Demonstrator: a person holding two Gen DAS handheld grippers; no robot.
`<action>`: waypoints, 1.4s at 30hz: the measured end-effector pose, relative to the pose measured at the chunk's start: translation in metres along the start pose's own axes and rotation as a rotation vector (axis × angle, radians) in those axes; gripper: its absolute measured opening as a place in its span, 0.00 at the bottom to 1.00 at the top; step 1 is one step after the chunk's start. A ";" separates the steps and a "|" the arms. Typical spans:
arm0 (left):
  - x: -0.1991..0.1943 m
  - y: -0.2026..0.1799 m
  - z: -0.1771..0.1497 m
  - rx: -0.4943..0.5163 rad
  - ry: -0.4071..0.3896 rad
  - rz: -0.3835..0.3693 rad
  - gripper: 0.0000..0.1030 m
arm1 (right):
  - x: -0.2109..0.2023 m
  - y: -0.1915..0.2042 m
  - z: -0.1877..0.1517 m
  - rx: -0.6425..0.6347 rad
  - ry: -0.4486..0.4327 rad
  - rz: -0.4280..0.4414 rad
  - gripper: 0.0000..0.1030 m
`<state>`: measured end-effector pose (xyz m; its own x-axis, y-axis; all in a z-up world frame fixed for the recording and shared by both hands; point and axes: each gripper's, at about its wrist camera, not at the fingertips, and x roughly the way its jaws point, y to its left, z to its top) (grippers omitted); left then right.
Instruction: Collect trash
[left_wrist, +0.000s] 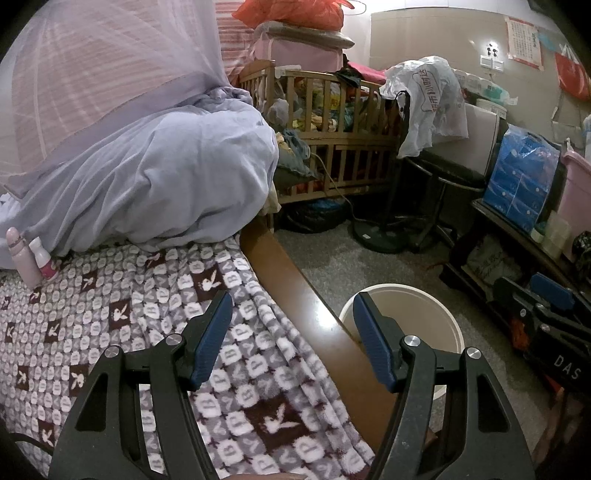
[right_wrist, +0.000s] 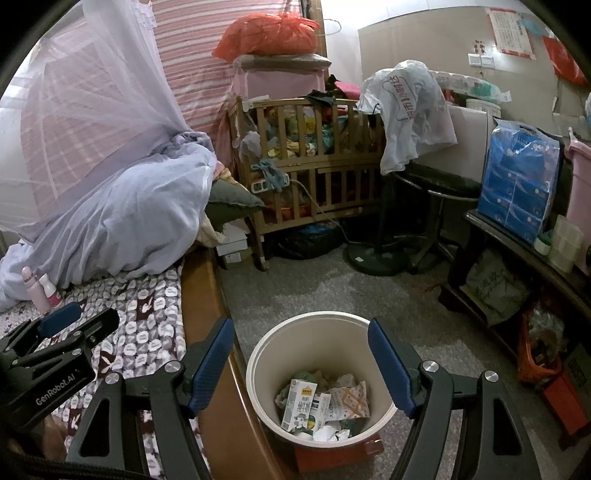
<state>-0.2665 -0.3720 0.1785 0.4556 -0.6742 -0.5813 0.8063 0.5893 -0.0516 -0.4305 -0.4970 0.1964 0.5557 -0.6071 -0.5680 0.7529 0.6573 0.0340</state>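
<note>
A cream waste bin (right_wrist: 258, 354) stands on the floor beside the bed; it holds a milk carton (right_wrist: 299, 404), crumpled paper and wrappers (right_wrist: 349, 400). My right gripper (right_wrist: 301, 360) is open and empty, hovering above the bin. My left gripper (left_wrist: 291, 338) is open and empty, over the bed's wooden edge (left_wrist: 295, 291), with the bin's rim (left_wrist: 436, 306) behind its right finger. The left gripper also shows at the left of the right wrist view (right_wrist: 55, 339). Two small bottles (left_wrist: 33, 258) stand on the patterned blanket (left_wrist: 110, 321).
A lilac quilt (left_wrist: 166, 177) and mosquito net lie on the bed. A wooden crib (right_wrist: 314, 162) full of clothes stands behind, with a fan base (right_wrist: 373, 258), a black stool (right_wrist: 439, 188) and a low shelf (right_wrist: 517, 251) with a blue package on the right.
</note>
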 end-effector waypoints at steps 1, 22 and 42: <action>0.000 0.000 0.000 0.000 0.001 -0.001 0.65 | 0.000 0.000 -0.001 -0.001 0.001 0.000 0.71; 0.002 -0.001 -0.002 0.004 0.004 -0.002 0.65 | 0.008 -0.001 -0.002 -0.002 0.026 -0.006 0.71; 0.006 -0.004 -0.005 0.014 0.011 -0.015 0.65 | 0.010 -0.003 -0.005 -0.002 0.035 -0.010 0.71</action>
<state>-0.2687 -0.3765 0.1715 0.4390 -0.6782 -0.5894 0.8184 0.5726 -0.0493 -0.4294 -0.5028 0.1863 0.5356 -0.5973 -0.5969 0.7572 0.6526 0.0264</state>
